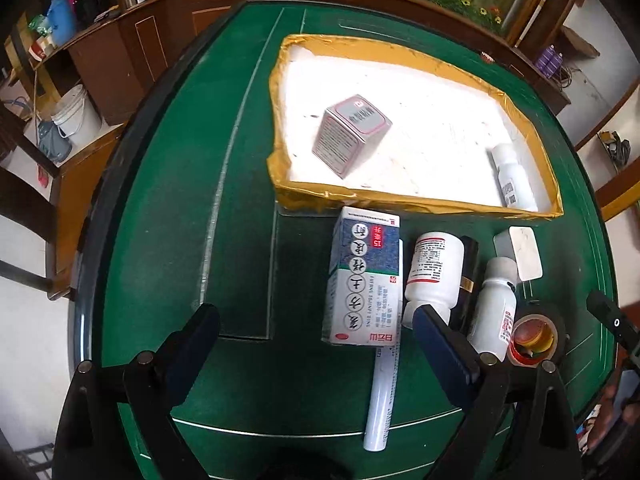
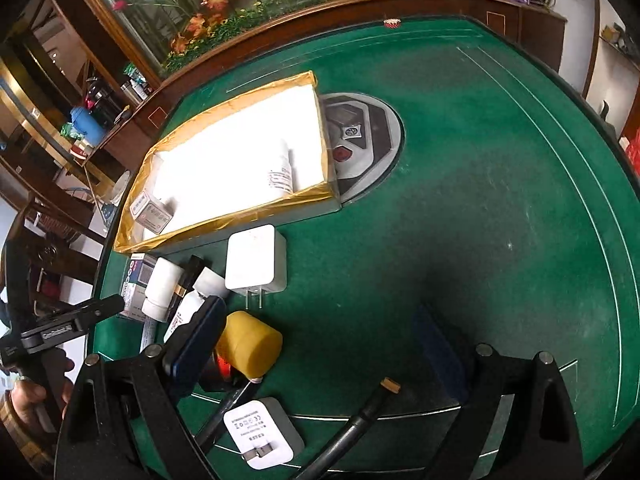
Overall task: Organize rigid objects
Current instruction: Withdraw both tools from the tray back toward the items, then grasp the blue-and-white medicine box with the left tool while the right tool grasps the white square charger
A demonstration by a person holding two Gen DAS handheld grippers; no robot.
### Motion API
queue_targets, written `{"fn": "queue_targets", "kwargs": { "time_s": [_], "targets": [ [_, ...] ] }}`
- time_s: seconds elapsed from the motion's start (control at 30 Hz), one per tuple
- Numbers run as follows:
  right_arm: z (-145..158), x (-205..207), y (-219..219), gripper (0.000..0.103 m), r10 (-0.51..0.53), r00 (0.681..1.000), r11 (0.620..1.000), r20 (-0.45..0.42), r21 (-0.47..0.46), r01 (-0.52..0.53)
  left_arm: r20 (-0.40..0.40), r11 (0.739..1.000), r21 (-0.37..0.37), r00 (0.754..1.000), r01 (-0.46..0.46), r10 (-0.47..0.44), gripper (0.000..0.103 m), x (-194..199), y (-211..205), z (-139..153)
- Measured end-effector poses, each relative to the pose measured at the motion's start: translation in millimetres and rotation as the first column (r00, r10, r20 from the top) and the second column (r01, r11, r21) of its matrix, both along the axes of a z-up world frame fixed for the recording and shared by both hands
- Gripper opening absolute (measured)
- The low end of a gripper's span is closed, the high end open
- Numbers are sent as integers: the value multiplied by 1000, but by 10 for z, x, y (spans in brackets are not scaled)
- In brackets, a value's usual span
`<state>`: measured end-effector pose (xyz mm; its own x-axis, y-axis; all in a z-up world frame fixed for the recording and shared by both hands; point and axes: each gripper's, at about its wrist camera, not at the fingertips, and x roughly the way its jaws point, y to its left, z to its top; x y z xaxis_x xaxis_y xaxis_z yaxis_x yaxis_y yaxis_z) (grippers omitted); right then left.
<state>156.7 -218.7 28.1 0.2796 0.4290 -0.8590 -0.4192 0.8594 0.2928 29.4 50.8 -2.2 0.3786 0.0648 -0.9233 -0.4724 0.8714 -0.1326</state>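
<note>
Carton lies straight ahead of the left tongs, long axis along the reach

Carton (image 1: 362,276), white and blue, lies flat on the green desk (image 1: 180,200) just in front of the tray's near wall and not yet inside the tray (image 1: 416,200). Its long axis runs away from the left tongs (image 1: 316,344) toward the tray, so the two pads would close across its narrow width. Its near end sits just beyond the fingertips and toward the right pad, so a small shift that way looks needed. A white tube (image 1: 382,396) pokes out from under the carton's near end and lies on the same line.

Beside the carton to the right, almost touching, a white bottle (image 1: 434,276) lies parallel, then a dark stick (image 1: 468,280), a smaller bottle (image 1: 494,308) and a tape roll (image 1: 534,336). A grey box (image 1: 350,134) and one bottle (image 1: 514,178) are already in the tray.

Left tongs stand wide apart with nothing between the pads. Right tongs (image 2: 320,344) are also spread wide and empty, hovering near a yellow cylinder (image 2: 250,346) and a white charger (image 2: 256,258), with a second charger (image 2: 262,434) below them. Judging by position, the left hand is the nearer to the carton; the right would have to cross the bottles
</note>
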Motion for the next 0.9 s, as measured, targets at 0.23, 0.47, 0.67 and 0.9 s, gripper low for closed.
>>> {"fn": "queue_targets", "kwargs": {
  "time_s": [0.23,0.47,0.67,0.9],
  "targets": [
    [-58,-58,55,92,14,1000,1000,-18,-19,-14,-35,999,-44,999,23,-25,41,189,8,-175],
    [21,11,280,92,74,997,997,20,-25,-74,-31,998,-52,999,35,-37,41,124,-38,-186],
    [-94,131,760,65,191,982,978,-15,-81,-191,-48,996,-78,998,34,-38,41,-96,-29,-179],
    [-290,245,1033,59,189,980,973,-62,-123,-195,-68,998,-58,997,29,-33,45,-36,-9,-194]
  ]
}}
